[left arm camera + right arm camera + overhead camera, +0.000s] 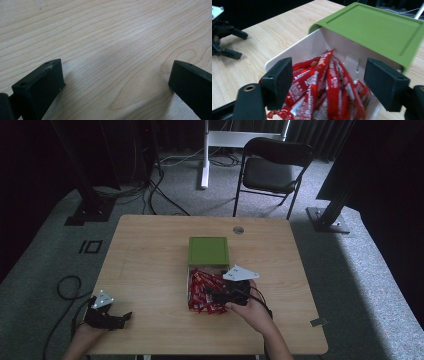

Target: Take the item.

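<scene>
Both claws gape: my right gripper [327,85] straddles the red foil sachets [329,87] in the white open box [299,47], probably for picking one, while my left gripper [107,316] idles spread near the wooden table [150,260]'s front-left corner.

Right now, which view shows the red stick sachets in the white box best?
The right gripper view: the red stick sachets lie close up between its open jaws, lettering visible. The high view shows them small, partly behind the right gripper. The left gripper view shows bare tabletop.

So your box [190,285] sits about mid-worktop [150,265], packed with sachets [202,292], and its lid [208,250] lies just behind it, overlapping the far end. Your right hand-held gripper [216,296] is over the sachets; your left hand-held gripper [122,319] is way off at the near left corner. A chair [272,170] stands behind the worktop.
</scene>
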Available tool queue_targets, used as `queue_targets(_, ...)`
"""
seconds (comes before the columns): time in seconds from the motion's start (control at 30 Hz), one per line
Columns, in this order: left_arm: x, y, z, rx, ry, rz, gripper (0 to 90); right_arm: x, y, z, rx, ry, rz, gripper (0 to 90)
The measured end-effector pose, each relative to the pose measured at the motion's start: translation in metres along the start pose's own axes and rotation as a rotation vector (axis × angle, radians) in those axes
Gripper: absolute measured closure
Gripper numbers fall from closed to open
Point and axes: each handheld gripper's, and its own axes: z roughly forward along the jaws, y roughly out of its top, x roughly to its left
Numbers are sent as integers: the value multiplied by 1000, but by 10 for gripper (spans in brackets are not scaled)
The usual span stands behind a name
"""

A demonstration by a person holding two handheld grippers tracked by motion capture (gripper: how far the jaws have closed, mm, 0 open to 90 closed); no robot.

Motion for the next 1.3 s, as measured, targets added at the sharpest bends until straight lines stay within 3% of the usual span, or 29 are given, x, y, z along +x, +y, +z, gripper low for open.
queue_targets(0.2, 0, 0, 0, 0, 0, 0, 7, 9, -1, 11, 14, 17, -26, 348)
queue_targets(0.3, 0, 0, 0, 0, 0, 0, 7, 11, -3, 17, 18, 28, -41, 434)
queue_targets(0.5, 0, 0, 0, 0, -1, 0, 7, 11, -6, 27, 52, 20, -22, 561)
queue_targets(0.67, 0, 0, 0, 0, 0, -1, 7, 10, -7, 35, 87, 69, 22, 651)
queue_targets(0.87, 0, 0, 0, -1, 0, -2, 7, 15, -7, 38, 127, -12, -2, 686)
queue_targets(1.0, 0, 0, 0, 0, -1, -1, 7, 18, -12, 46, 176, -37, -1, 686)
queue_targets(1.3, 0, 0, 0, 0, -1, 0, 7, 21, -13, 57, 214, -103, 1, 726)
